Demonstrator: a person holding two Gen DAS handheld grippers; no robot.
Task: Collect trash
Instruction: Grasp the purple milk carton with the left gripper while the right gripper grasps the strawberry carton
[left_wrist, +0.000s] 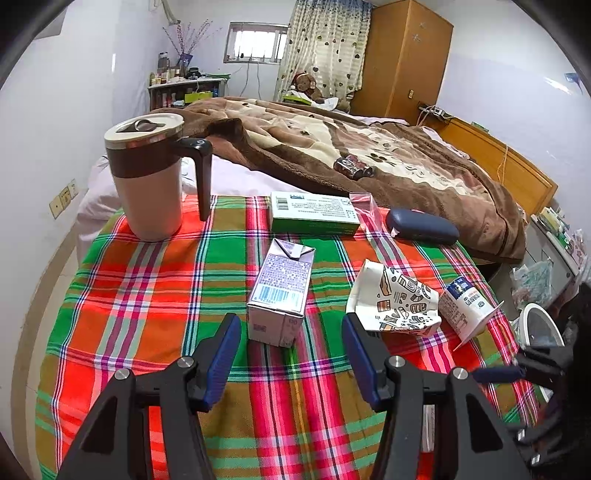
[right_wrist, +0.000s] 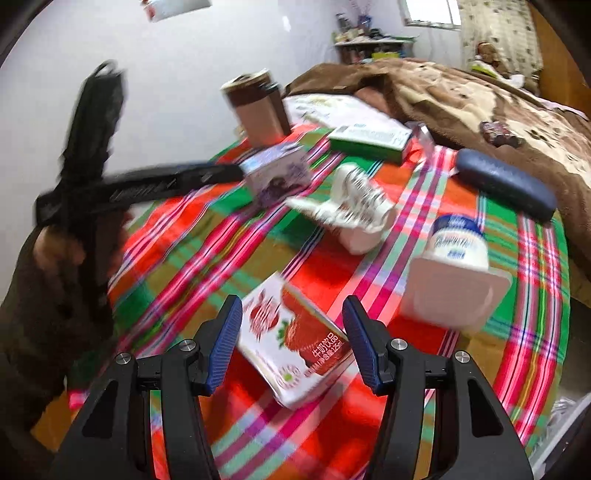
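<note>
My left gripper (left_wrist: 290, 325) is open just short of a purple milk carton (left_wrist: 280, 291) that stands on the plaid cloth, its near corner level with the fingertips. Right of it lie a crumpled paper cup (left_wrist: 395, 299) and a tipped yogurt cup (left_wrist: 465, 302). My right gripper (right_wrist: 291, 314) is open low over the cloth. A red strawberry milk carton (right_wrist: 295, 339) lies flat between its fingers, and I see no pad pressing on it. The right wrist view is blurred. It shows the purple carton (right_wrist: 277, 173), the paper cup (right_wrist: 354, 206) and the yogurt cup (right_wrist: 454, 266).
On the table's far side stand a lidded mug (left_wrist: 147, 177), a green medicine box (left_wrist: 314, 214) and a dark glasses case (left_wrist: 421, 225). Behind them is a bed with a brown blanket (left_wrist: 369, 147). A white-rimmed bin (left_wrist: 539, 325) sits past the right edge of the table.
</note>
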